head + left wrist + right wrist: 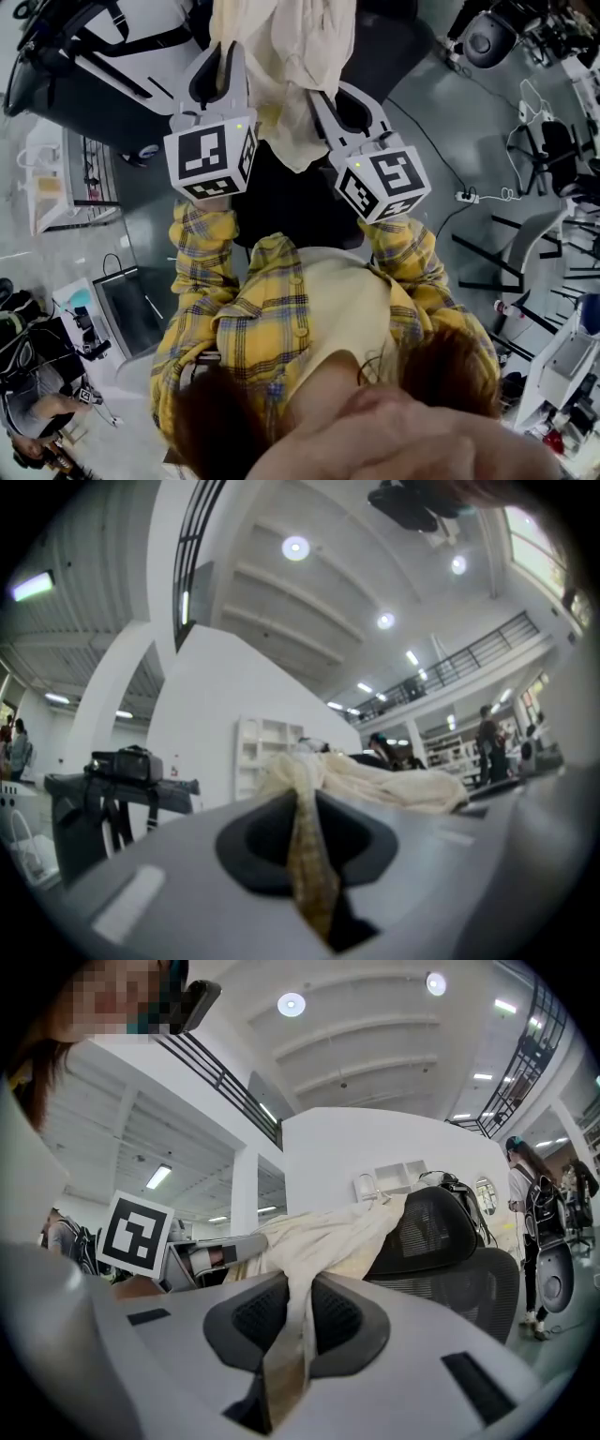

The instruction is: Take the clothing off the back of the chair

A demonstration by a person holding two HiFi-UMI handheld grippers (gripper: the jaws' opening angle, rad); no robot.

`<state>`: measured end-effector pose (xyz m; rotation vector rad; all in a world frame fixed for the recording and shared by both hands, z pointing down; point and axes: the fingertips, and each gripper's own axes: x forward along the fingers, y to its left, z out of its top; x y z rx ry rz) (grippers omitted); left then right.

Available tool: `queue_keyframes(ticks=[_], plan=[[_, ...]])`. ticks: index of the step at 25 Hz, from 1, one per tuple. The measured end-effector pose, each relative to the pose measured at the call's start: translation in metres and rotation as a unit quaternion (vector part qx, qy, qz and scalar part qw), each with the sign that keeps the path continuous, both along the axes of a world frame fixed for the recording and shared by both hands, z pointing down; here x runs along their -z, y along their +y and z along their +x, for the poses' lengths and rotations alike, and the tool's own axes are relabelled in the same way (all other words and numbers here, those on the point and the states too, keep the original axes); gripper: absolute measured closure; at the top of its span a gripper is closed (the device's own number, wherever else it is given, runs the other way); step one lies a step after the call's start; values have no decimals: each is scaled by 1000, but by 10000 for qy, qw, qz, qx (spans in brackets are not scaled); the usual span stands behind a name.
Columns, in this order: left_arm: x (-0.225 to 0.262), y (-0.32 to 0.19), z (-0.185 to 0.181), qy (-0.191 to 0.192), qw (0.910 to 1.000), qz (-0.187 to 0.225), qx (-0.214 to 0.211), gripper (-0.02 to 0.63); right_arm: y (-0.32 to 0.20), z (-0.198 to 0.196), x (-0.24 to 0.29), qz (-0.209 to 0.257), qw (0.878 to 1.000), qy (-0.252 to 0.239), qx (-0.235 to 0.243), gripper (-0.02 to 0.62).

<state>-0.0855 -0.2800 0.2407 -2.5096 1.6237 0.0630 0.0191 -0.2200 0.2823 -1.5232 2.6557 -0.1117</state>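
Cream garment point(298, 80) in left tongs point(298, 794), right tongs point(291, 1283)

We are in a big open lab hall: high ceiling point(281, 602) with round lights point(295, 547), a railed gallery point(469, 658) above, white shelves point(262, 757), an office chair point(450, 1232), a power strip point(466, 197) on the grey floor point(436, 89).

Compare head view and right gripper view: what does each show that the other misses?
Head view only: plaid sleeves, floor, power strip.
Right gripper view only: ceiling lights, the mesh of the chair back, a bystander.
Both: the cream garment, with the left gripper and right gripper shut on it.
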Motion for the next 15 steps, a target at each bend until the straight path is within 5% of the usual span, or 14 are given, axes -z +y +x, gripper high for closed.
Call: queue_keyframes(ticks=[15], plan=[[3, 53, -3, 179, 9997, 128, -116, 558, 37, -17, 23, 207, 9989, -93, 416, 538]])
